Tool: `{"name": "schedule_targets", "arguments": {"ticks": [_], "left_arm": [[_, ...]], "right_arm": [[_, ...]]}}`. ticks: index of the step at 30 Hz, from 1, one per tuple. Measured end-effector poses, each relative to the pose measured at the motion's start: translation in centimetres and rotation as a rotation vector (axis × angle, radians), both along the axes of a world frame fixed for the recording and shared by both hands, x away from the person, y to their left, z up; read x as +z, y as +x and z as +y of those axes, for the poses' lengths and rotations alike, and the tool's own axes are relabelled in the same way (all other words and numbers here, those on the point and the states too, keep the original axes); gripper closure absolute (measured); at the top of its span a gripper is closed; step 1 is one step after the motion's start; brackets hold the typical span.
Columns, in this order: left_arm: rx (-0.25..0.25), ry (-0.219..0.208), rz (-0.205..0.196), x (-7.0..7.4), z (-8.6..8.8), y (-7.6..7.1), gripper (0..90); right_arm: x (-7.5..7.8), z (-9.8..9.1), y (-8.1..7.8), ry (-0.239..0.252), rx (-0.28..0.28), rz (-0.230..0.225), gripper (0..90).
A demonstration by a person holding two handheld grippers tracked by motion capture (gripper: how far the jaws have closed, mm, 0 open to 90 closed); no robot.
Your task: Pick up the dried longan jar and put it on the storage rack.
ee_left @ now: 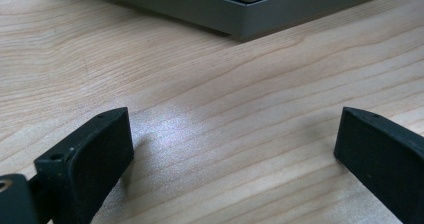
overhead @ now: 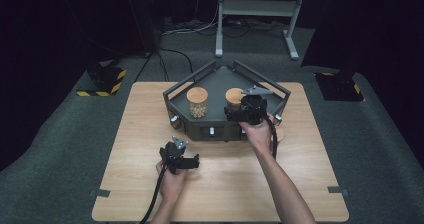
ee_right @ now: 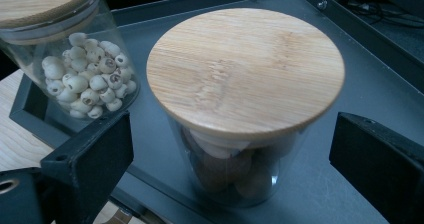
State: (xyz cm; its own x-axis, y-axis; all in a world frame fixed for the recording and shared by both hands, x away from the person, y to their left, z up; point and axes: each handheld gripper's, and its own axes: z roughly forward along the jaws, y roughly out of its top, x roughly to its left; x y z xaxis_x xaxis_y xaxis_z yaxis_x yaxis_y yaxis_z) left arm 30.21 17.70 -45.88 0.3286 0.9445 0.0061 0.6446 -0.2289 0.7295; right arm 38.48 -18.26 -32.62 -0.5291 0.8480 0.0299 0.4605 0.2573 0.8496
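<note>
Tray: sits at the far middle of the worktop.
Left jar: stands in the tray, left of the other jar.
Right tool: at the tray's right front, one jaw either side of the right-hand jar.
Left tool: nearer the person, left of centre, low over bare worktop with the tray's edge beyond.

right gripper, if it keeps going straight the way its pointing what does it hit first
Most likely the glass jar with the wooden lid, which sits between the open jaws of the right gripper on the grey tray. The jar of pale beads stands off to one side.
</note>
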Motion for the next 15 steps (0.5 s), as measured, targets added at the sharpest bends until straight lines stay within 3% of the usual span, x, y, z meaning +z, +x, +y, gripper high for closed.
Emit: {"name": "schedule_targets", "arguments": {"ticks": [15], "left_arm": [[0.000,0.000,0.000,0.0,0.0,0.0,2.3]], "right_arm": [[0.1,-1.7,-1.7,0.037,-0.016,-0.028,3.7]]}}
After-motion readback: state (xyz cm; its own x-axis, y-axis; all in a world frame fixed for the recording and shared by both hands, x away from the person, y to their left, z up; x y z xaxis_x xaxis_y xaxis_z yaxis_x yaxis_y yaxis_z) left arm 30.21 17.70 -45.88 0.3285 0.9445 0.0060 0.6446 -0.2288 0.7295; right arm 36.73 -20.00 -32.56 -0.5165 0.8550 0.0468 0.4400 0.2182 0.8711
